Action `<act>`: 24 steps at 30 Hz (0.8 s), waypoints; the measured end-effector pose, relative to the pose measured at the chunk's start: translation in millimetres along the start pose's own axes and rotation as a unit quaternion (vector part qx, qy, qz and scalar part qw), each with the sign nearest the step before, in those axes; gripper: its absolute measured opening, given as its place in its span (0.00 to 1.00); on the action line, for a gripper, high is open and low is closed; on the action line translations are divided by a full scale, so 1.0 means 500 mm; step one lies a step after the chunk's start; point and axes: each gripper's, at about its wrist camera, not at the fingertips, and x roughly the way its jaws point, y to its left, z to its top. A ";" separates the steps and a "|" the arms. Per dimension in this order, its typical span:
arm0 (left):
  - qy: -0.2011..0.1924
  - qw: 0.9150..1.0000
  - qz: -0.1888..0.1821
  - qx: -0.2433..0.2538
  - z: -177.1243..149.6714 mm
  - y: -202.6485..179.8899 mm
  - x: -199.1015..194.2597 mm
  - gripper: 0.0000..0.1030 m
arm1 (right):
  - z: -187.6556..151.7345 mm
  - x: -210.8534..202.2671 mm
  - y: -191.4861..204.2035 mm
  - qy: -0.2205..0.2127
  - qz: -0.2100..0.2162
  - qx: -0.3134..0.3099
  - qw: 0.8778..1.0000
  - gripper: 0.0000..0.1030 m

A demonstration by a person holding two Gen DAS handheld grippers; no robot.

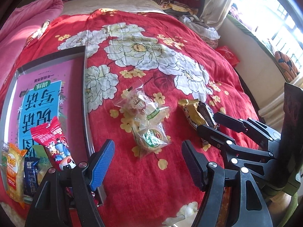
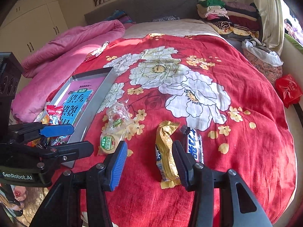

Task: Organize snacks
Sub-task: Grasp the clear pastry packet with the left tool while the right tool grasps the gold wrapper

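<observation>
Gold candy bar (image 2: 166,151) flat on the red flowered blanket (image 2: 246,151), just beside a dark candy bar (image 2: 195,145) on its right, the two nearly touching along their length. Same pair seen from the left wrist: gold candy bar (image 1: 191,113), dark candy bar (image 1: 207,113), partly behind the right gripper's fingers there. Left of them, a loose heap of clear-wrapped snacks (image 2: 113,128), also (image 1: 145,121), green round labels showing.

Farther left, a tray (image 1: 85,98) with a pink and blue printed bottom, holding a red snack packet (image 1: 53,141), an orange packet (image 1: 14,170) and a dark blue packet (image 1: 30,176) at its near end. Tray edge (image 2: 94,113) also in the right wrist view.

Right gripper (image 2: 149,160) spread wide, empty, its right finger at the gap between the gold and dark bars, whether touching unclear. Left gripper (image 1: 147,162) spread wide too, empty, low over the blanket just short of the clear-wrapped heap.

Pink quilt (image 2: 72,43) bunched beyond the tray. Folded clothes (image 2: 227,17) stacked at the headboard. Red bag (image 2: 287,90) off the bed's right edge.
</observation>
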 end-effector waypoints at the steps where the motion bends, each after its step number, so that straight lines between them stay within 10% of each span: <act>1: 0.004 1.000 0.000 -0.003 0.001 0.002 0.007 0.73 | 0.001 0.006 -0.001 0.004 -0.002 -0.002 1.000 0.48; 15: 0.032 0.999 -0.008 -0.022 0.007 0.020 0.071 0.73 | 0.025 0.120 -0.027 0.079 -0.008 -0.013 0.997 0.29; 24: 0.030 0.999 0.000 -0.021 0.020 -0.004 0.093 0.61 | 0.035 0.090 -0.058 0.044 0.008 0.027 0.999 0.19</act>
